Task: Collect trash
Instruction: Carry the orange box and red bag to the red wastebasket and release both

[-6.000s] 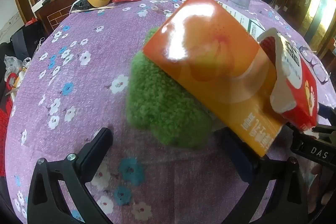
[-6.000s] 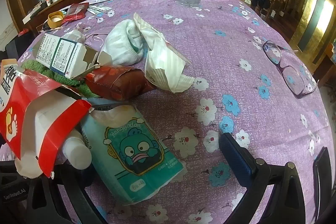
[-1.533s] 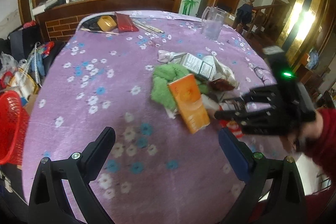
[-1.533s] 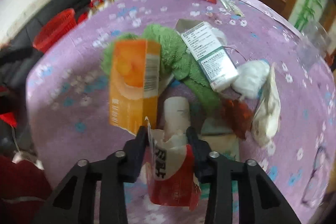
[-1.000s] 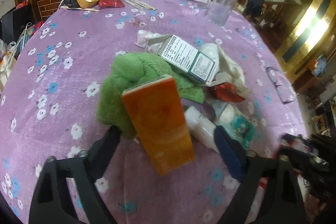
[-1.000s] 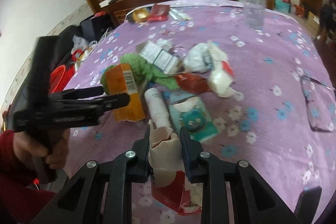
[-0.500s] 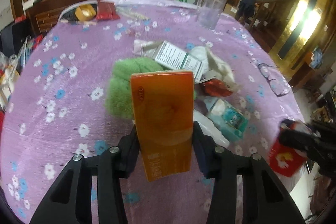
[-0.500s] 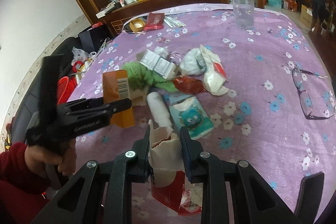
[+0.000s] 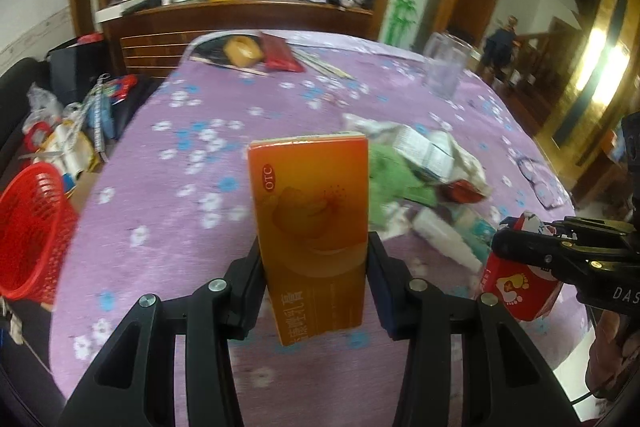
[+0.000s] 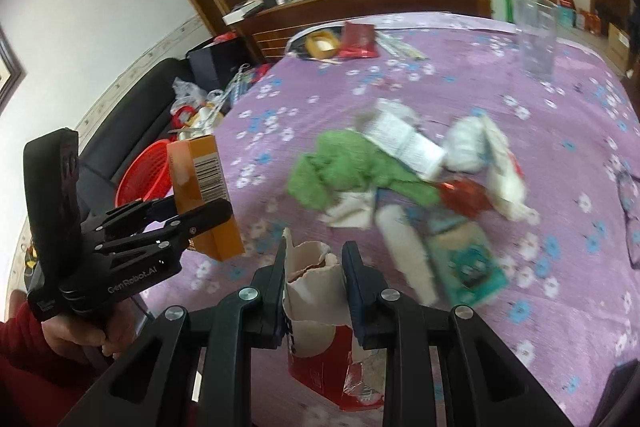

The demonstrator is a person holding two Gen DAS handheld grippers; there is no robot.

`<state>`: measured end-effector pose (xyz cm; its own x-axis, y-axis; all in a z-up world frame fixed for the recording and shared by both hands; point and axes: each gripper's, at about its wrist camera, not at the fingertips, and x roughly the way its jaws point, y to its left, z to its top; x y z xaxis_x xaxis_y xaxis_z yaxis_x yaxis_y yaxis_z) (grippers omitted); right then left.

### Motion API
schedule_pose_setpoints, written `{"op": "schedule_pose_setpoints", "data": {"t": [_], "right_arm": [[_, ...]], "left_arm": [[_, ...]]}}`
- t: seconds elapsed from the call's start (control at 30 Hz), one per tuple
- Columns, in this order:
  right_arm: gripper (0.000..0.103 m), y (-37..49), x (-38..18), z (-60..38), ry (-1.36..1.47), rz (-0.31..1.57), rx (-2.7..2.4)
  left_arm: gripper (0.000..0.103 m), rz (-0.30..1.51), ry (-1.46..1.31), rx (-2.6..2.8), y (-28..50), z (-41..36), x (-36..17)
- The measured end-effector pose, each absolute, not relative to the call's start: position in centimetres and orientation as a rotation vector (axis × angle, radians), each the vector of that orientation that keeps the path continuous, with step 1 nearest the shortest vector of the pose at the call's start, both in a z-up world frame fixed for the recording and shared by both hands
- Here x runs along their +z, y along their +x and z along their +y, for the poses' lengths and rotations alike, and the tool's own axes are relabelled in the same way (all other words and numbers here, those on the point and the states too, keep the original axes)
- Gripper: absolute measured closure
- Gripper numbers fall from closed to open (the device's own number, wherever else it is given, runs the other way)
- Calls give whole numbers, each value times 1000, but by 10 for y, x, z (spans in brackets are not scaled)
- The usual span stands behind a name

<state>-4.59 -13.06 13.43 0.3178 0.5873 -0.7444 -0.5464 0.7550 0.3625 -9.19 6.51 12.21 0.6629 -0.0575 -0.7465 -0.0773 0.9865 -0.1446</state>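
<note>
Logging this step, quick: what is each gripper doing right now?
Left gripper: closed on the orange medicine box, held upright off the table.
Right gripper: closed on the torn red and white carton.

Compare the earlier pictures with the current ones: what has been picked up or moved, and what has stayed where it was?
The left gripper, whose fingers have just been closing, has taken the orange box off the pile and lifted it clear of the table. The right gripper keeps its grip on the torn red carton, now raised too. The green cloth, white medicine box, teal tissue pack and glass stay put.
</note>
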Motion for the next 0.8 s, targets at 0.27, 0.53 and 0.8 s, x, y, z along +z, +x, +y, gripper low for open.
{"op": "schedule_pose_setpoints", "data": {"t": [0.27,0.53,0.8], "right_arm": [[76,-44,151,-51,2,1000,847],[76,-45,170,62,-45,997,974],[76,-46,180,188,-43,1006,1080]], "left_arm": [[58,776,-246,125,-121,140,145],[58,714,-327,272,-151,239,162],[58,728,-363,435,-171,341,149]]}}
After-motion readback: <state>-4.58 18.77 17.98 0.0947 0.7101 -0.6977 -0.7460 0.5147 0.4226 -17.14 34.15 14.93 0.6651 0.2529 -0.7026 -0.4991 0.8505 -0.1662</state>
